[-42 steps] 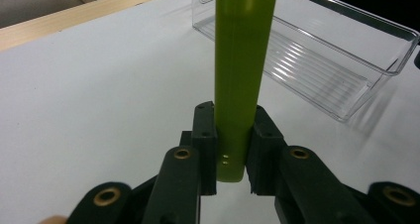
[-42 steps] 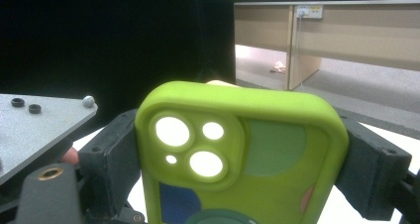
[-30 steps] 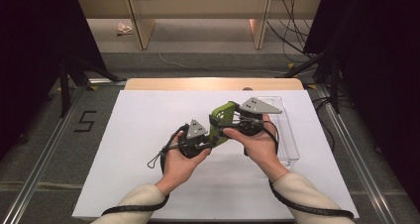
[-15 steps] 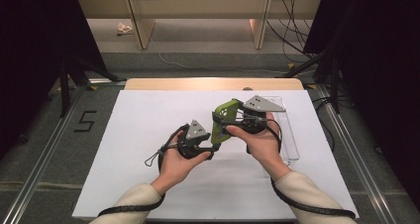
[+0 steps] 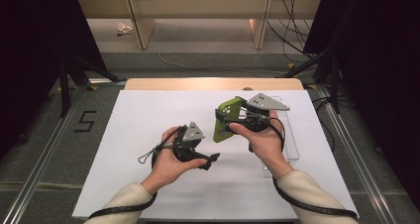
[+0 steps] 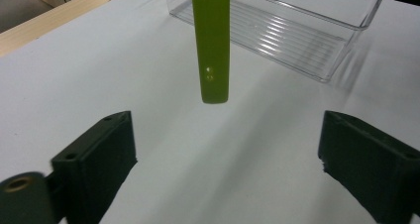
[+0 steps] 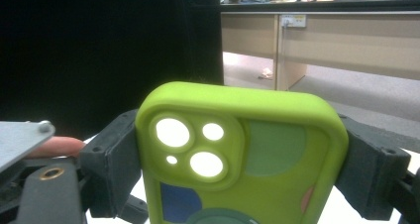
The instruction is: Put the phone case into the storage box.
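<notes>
A lime-green phone case (image 5: 227, 121) with camera cutouts is held upright above the white table, and my right gripper (image 5: 221, 119) is shut on its two sides. In the right gripper view the case (image 7: 277, 184) fills the space between the black pads (image 7: 111, 159). My left gripper (image 5: 210, 160) sits lower and to the left, apart from the case. Its jaws have just been opening and now stand wide with nothing between them (image 6: 228, 159). The case's thin edge (image 6: 213, 45) hangs just ahead of them.
A clear plastic tray (image 5: 292, 135) lies on the white sheet (image 5: 138, 125) to the right, under the right hand; it is also seen beyond the case (image 6: 297, 30). A wooden strip (image 5: 213, 84) edges the table's far side. Dark stands and cables flank the table.
The left gripper's jaws have opened off the lower end of the case and drawn slightly back from it. The right gripper keeps hold of the case, nearly unmoved.
</notes>
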`<action>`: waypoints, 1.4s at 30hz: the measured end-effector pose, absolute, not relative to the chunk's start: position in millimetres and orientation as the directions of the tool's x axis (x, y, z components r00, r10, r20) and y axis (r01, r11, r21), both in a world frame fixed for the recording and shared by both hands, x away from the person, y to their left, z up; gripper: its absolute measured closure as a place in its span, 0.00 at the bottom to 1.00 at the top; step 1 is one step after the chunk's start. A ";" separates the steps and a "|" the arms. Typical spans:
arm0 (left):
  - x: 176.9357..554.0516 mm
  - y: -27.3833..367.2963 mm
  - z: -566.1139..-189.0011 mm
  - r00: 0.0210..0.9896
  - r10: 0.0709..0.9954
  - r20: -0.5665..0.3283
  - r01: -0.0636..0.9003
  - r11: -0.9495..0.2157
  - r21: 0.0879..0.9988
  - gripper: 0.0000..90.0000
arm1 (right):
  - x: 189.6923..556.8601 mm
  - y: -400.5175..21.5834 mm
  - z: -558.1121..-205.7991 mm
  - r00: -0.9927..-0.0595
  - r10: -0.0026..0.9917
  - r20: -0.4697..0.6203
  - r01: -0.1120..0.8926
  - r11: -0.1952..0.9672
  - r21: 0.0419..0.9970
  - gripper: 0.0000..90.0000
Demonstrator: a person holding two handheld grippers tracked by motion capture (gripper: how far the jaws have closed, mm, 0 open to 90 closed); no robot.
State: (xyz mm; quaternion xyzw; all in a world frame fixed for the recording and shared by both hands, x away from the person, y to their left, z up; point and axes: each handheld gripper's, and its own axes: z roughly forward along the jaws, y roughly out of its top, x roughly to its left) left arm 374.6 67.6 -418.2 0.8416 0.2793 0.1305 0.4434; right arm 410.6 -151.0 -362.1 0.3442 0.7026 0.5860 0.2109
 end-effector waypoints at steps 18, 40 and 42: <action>367.2 92.5 -417.1 0.819 0.574 -0.010 0.326 -0.450 0.832 0.00 | 412.9 -160.8 -355.5 -0.654 0.749 0.110 0.226 0.055 0.973 0.19; 362.9 118.7 -417.0 0.815 0.580 0.008 0.311 -0.448 0.838 0.00 | 415.5 -168.5 -352.8 -0.632 0.767 0.108 0.224 0.048 0.973 0.19; 362.8 120.6 -416.6 0.814 0.581 0.009 0.311 -0.449 0.838 0.00 | 415.8 -169.4 -352.5 -0.630 0.769 0.108 0.225 0.048 0.973 0.19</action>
